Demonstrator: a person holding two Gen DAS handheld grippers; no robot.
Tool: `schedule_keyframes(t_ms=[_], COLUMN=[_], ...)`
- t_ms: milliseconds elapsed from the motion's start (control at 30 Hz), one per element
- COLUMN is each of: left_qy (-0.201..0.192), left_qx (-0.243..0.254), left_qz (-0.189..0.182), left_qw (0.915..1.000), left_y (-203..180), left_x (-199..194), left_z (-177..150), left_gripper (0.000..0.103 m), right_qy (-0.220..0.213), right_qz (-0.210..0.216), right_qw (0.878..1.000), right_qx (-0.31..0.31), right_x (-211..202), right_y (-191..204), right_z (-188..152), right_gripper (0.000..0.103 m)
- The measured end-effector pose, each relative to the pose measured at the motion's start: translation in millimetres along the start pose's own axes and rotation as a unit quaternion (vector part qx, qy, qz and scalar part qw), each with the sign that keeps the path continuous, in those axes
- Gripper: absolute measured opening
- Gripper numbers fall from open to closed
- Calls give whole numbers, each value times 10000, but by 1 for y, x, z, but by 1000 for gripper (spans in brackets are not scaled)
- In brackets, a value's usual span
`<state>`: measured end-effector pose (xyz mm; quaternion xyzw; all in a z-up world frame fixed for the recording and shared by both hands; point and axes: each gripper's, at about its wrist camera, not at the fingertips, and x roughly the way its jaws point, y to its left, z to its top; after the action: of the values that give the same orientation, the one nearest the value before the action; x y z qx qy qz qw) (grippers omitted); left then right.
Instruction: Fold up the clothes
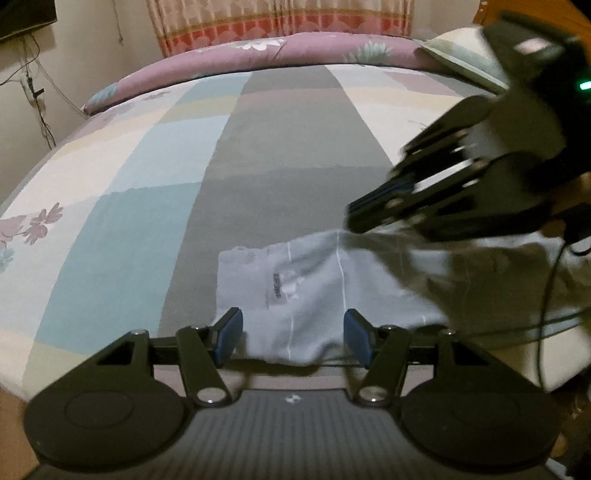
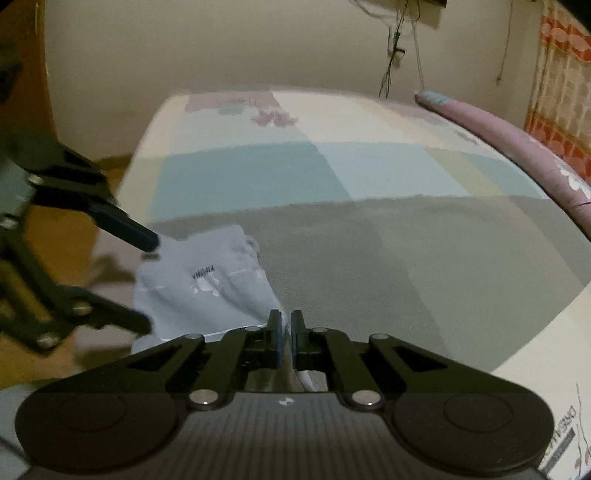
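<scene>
Clothes are represented by one pale grey garment [image 1: 295,295], laid at the near edge of the bed [image 1: 288,155], on the grey stripe of the patchwork sheet. A small printed label and a white seam line can be made out on its upper face. Part of the fabric is draped over the bed's near edge.

Around the garment, the sheet is seen in blocks of teal, cream, pale blue and grey, with purple flowers printed toward the left. A long purple bolster [image 1: 221,62] is laid along the far side of the bed, and a pale pillow [image 1: 461,51] rests at the far right. A patterned curtain [image 1: 277,22] hangs behind the bolster, and loose cables [image 1: 33,92] are strung down the wall at the far left. Nothing lies on top of the garment.

The left hand-held gripper [image 1: 293,338] is held at the near edge with its jaws apart, the garment's left portion lying between the blue pads without being pressed by them. The right hand-held gripper [image 2: 284,338] is brought together on a thin ridge of the garment's fabric, which is pinched between its pads; in the left wrist view its tip is seen blurred, at the cloth's far edge, to the right of the left hand-held gripper.
</scene>
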<state>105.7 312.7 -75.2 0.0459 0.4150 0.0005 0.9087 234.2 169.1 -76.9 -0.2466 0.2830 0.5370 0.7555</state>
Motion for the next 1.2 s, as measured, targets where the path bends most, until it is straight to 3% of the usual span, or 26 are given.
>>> schedule_keyframes(t_ms=[67, 167, 333, 467, 600, 800, 1000, 1200], left_qy=[-44, -74, 65, 345, 427, 273, 14, 202], left_qx=[-11, 32, -61, -161, -365, 15, 28, -50], left_qz=[9, 35, -108, -15, -59, 231, 16, 4], left_qw=[10000, 10000, 9999, 9993, 9984, 9994, 10000, 9998], left_y=[1, 0, 7, 16, 25, 10, -1, -6], left_x=[-4, -4, 16, 40, 48, 35, 20, 40], left_z=[1, 2, 6, 9, 14, 19, 23, 22], left_gripper=[62, 65, 68, 68, 70, 68, 69, 69], right_qy=[-66, -32, 340, 624, 659, 540, 594, 794], right_qz=[49, 551, 999, 799, 579, 456, 245, -193], right_qw=[10000, 9985, 9943, 9947, 9959, 9967, 9978, 9926], right_qx=[26, -2, -136, -158, 241, 387, -140, -894], right_x=[-18, -42, -46, -34, -38, -64, -72, -59], right_y=[-1, 10, 43, 53, 32, 27, 52, 72], right_z=[0, -9, -38, -57, -67, -72, -84, -93], right_gripper=[12, 12, 17, 17, 18, 20, 20, 20])
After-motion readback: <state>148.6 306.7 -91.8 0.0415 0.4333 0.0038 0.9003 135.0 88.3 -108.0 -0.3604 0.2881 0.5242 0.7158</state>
